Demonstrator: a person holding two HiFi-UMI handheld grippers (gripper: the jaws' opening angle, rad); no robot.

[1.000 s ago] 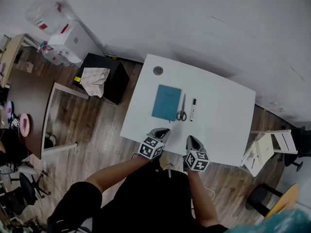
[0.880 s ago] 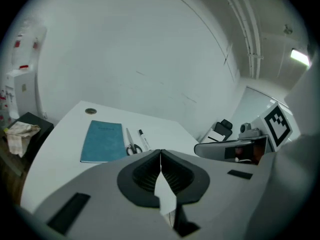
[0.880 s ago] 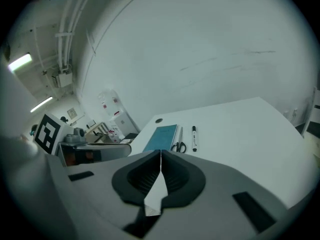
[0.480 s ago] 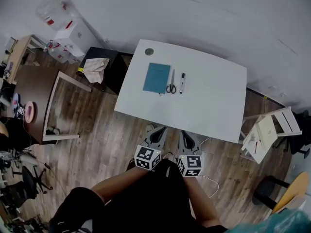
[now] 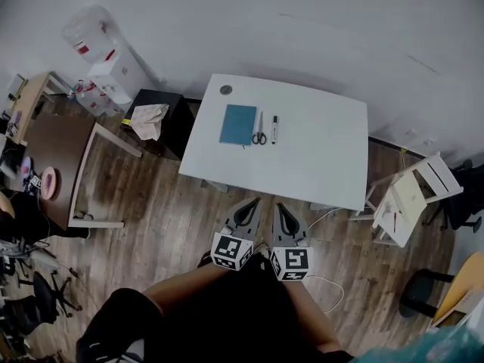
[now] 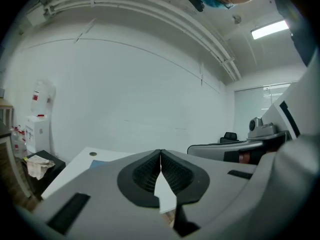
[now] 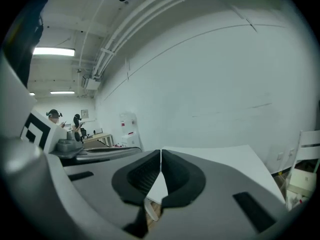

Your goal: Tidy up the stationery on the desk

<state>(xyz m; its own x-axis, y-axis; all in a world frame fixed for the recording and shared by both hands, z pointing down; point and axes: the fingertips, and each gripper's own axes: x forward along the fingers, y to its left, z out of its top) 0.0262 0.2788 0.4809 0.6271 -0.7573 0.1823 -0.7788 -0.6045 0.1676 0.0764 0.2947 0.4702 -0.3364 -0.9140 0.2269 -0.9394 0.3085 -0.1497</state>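
On the white desk (image 5: 325, 157) lie a blue notebook (image 5: 238, 124), a pair of scissors (image 5: 259, 130) to its right and a black-and-white marker pen (image 5: 274, 129) beside those. Both grippers hang over the wooden floor in front of the desk's near edge, well short of the stationery. My left gripper (image 5: 252, 203) (image 6: 160, 151) is shut and holds nothing. My right gripper (image 5: 280, 206) (image 7: 160, 151) is also shut and empty. In the left gripper view the desk's near left corner and a sliver of the notebook (image 6: 97, 163) show past the jaws.
A small round grommet (image 5: 226, 90) sits at the desk's far left corner. A black cabinet (image 5: 155, 116) with crumpled paper stands left of the desk, a water dispenser (image 5: 110, 66) behind it. A white folding chair (image 5: 412, 195) stands at the right, a brown table (image 5: 53, 157) at the left.
Both grippers have drawn back from the desk's near edge toward the person and now hang over the floor. The desk looks smaller and farther away. The stationery has not moved.
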